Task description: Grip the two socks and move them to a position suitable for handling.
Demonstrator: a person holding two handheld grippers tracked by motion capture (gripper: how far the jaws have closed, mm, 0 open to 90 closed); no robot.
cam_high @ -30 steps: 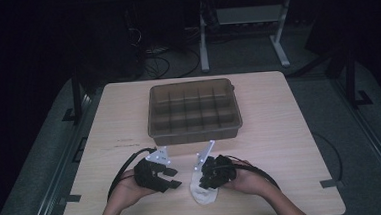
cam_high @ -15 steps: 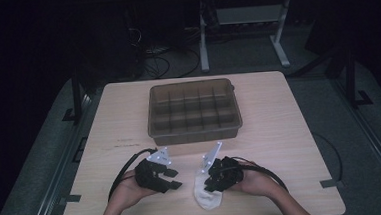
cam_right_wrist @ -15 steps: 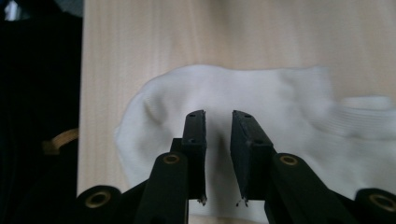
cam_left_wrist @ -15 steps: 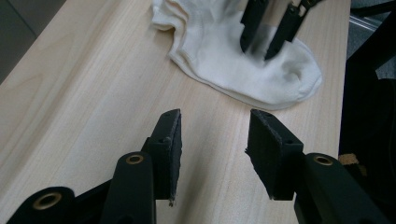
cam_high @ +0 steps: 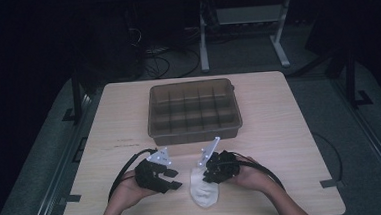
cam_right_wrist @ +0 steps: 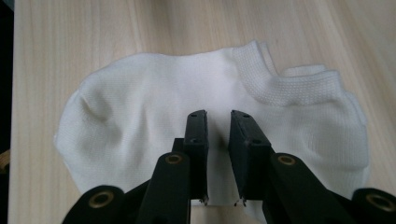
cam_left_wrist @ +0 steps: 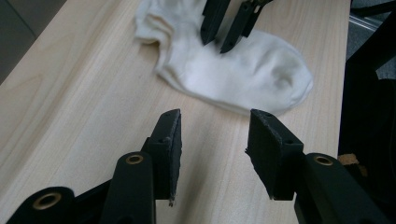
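Observation:
A white ankle sock (cam_high: pixel 202 191) lies flat on the wooden table near its front edge. My right gripper (cam_high: pixel 208 176) points down at it from the right. In the right gripper view the jaws (cam_right_wrist: pixel 218 126) stand a narrow gap apart over the sock's (cam_right_wrist: pixel 135 102) middle, and no fold shows pinched between them. My left gripper (cam_high: pixel 174 180) lies to the sock's left, open. In the left gripper view its jaws (cam_left_wrist: pixel 212 140) are wide apart over bare wood. The sock (cam_left_wrist: pixel 252 74) lies just ahead of them, with the right gripper's (cam_left_wrist: pixel 220 41) tips resting on it.
A brown plastic bin (cam_high: pixel 195 133) with several dividers stands on the table (cam_high: pixel 290 131) behind both hands. The table's front edge is close below the sock. Cables trail from both grippers, and a dark floor surrounds the table.
My right hand has shifted slightly over the sock, and the sock has moved a little with it. The left hand has stayed put.

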